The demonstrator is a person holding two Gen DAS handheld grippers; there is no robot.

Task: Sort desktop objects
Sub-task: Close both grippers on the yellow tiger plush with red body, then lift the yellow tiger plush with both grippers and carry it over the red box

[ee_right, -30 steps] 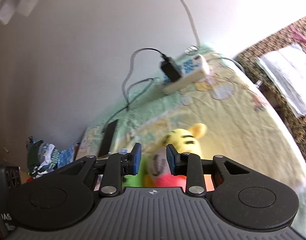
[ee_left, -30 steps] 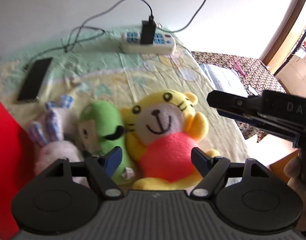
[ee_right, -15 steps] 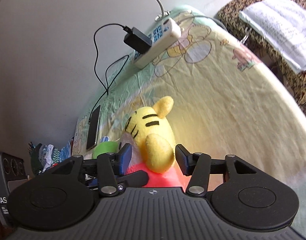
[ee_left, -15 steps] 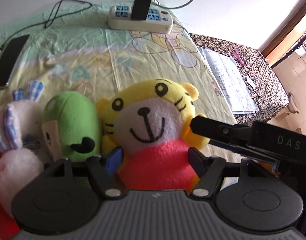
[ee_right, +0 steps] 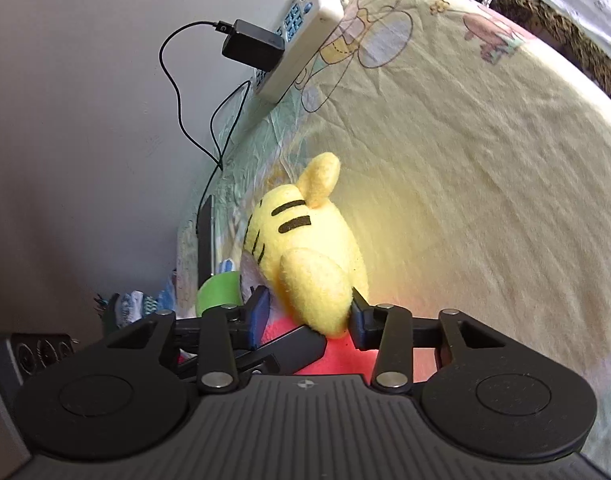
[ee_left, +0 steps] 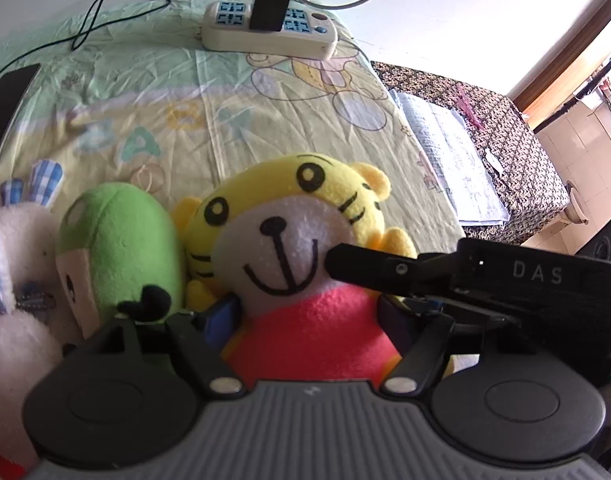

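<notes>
Straddling the tiger toy [ee_left: 305, 280] with both claws: left gripper [ee_left: 311, 316] apart around its red belly, right gripper [ee_right: 309, 312] clamping its arm at 3 o'clock; soft, light, squashing easily.

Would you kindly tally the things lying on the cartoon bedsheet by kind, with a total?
Plush toys: 3 (yellow tiger, green plush, white rabbit)
Phones: 1 (black phone)
Power strips: 1 (white power strip)
Chargers: 1 (black charger, plugged into the strip)
Total: 6
</notes>
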